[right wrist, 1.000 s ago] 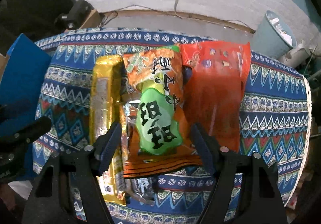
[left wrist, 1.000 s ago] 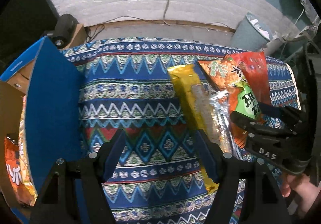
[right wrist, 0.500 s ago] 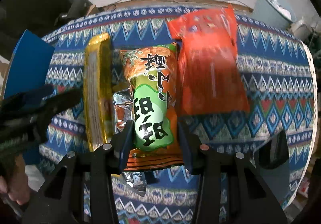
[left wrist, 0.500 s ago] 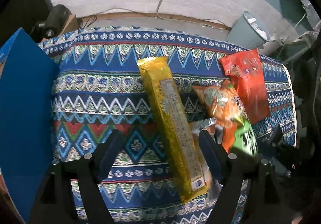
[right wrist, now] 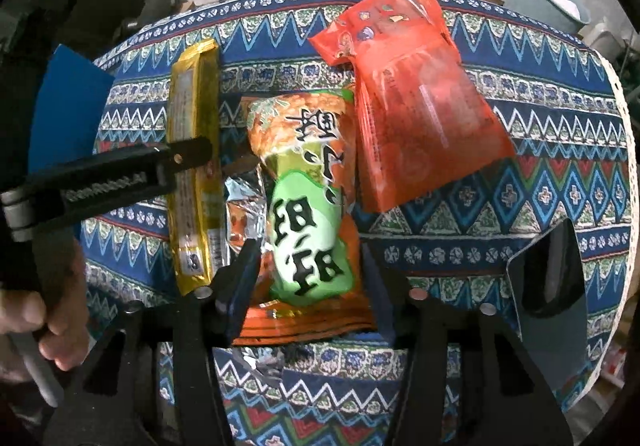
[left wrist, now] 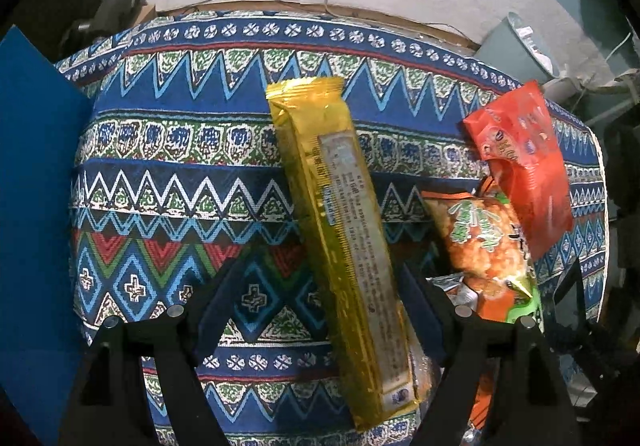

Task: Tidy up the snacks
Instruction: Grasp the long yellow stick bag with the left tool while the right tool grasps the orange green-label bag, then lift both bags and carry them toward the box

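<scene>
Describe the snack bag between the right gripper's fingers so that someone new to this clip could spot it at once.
On the blue patterned tablecloth three snack packs lie side by side. The middle one, framed by the right gripper, is the orange bag. Unlike the long gold pack to its left and the plain red pouch to its right, it carries a big green label with bold black characters.
</scene>
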